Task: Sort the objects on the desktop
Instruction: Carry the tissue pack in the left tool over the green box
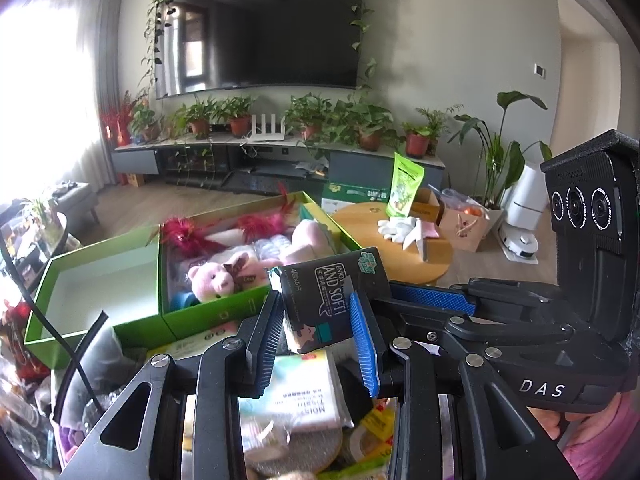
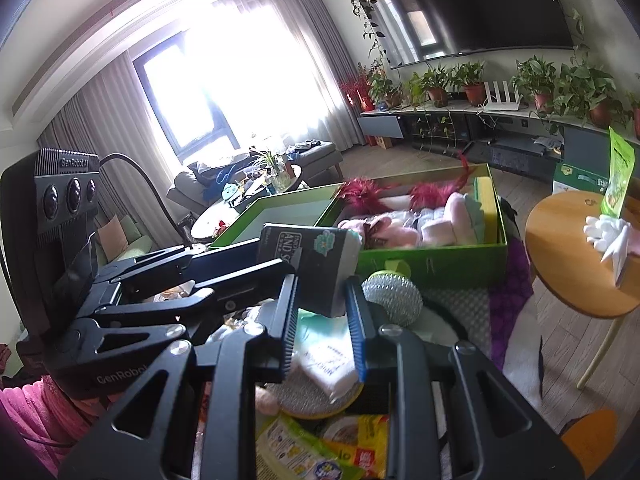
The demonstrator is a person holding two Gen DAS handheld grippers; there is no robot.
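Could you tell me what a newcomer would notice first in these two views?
Both grippers, left and right, clamp one black tissue pack between them. Behind it sits a green box holding a pink teddy bear, with a large dark TV on the wall.

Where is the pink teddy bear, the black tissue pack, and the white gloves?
pink teddy bear (image 1: 212,280), left wrist view, on its face.
black tissue pack (image 1: 328,292), left wrist view, on its printed front.
white gloves (image 1: 396,226), left wrist view, on the glove fingers.

The tissue pack (image 1: 328,300) is black with white lettering and a teal patch. The far box (image 1: 208,312) is bright green; its teddy bear (image 1: 214,278) is pink.
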